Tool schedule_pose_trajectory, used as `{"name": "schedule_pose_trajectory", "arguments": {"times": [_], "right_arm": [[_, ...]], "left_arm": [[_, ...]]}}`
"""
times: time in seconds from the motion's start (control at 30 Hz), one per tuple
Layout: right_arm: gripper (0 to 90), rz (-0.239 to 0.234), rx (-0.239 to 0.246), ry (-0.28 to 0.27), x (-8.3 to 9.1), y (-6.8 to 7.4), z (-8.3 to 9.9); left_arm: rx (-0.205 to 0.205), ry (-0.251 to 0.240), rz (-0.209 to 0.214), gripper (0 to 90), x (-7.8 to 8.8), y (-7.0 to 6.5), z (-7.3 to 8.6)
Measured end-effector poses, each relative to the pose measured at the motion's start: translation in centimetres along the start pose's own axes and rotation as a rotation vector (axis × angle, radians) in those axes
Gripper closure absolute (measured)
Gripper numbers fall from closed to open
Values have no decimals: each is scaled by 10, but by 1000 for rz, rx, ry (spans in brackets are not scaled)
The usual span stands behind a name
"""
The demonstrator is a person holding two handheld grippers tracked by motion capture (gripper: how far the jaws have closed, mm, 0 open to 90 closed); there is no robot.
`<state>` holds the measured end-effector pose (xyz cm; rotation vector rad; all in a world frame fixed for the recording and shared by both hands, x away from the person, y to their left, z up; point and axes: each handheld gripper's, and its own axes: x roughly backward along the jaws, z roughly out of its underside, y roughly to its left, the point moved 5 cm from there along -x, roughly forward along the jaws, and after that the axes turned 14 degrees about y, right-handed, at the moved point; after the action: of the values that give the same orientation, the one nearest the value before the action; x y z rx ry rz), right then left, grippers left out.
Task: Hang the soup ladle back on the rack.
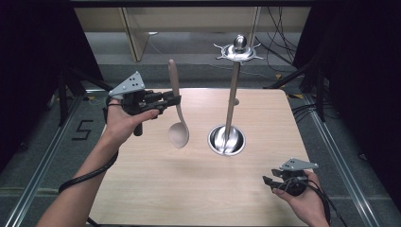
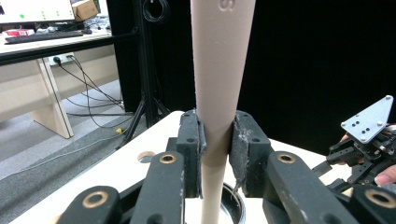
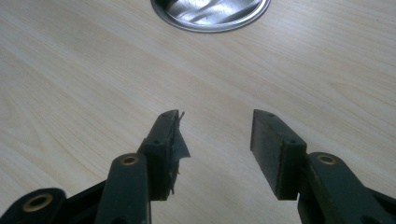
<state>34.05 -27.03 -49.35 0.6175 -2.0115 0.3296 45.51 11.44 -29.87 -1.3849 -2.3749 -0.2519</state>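
Left hand-held gripper (image 1: 176,100): black body, stubby black handle below, grey three-cornered plate on top with small dark holes. Thick black cable trails along forearm, loops under it. Jaw links black, brass-coloured pivot bushings, small screws in jaw blocks, pads scuffed whitish.

Right hand-held gripper (image 1: 267,182): same black build, same grey plate, thin black cable running back over wrist. Flat dark rubber pads; one pad's lining frayed, peeling at edge.

Forearms bare, no sleeves in sight.

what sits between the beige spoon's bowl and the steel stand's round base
Nothing: bare wooden table separates the beige spoon from the steel stand's round base in the high view.
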Motion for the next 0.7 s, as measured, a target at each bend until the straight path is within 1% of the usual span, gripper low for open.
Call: {"name": "schedule_pose_trajectory", "arguments": {"times": [0.03,0.07,0.23,0.27,0.37,0.5,0.67,0.7], "right_arm": [[528,0,2,-1,0,0,0],[528,-3,-8,5,0,1,0],[528,-1,-6,2,0,0,0],[528,3,8,-5,0,-1,0],[528,1,1,-3,0,0,0],[528,3,7,-4,0,-1,0],[528,-10,-13,1,1,1,0],[528,-9,0,-4,0,0,0]], "left_arm": [[1,-1,1,742,-1,0,-1],[0,0,1,742,-1,0,-1],[3,3,4,742,-5,1,-4],[0,4,5,742,-5,1,-4],[-2,7,6,742,-7,0,-6],[-7,16,9,742,-11,0,-9],[-15,17,11,742,-15,0,-12],[-15,20,11,742,-16,0,-13]]}}
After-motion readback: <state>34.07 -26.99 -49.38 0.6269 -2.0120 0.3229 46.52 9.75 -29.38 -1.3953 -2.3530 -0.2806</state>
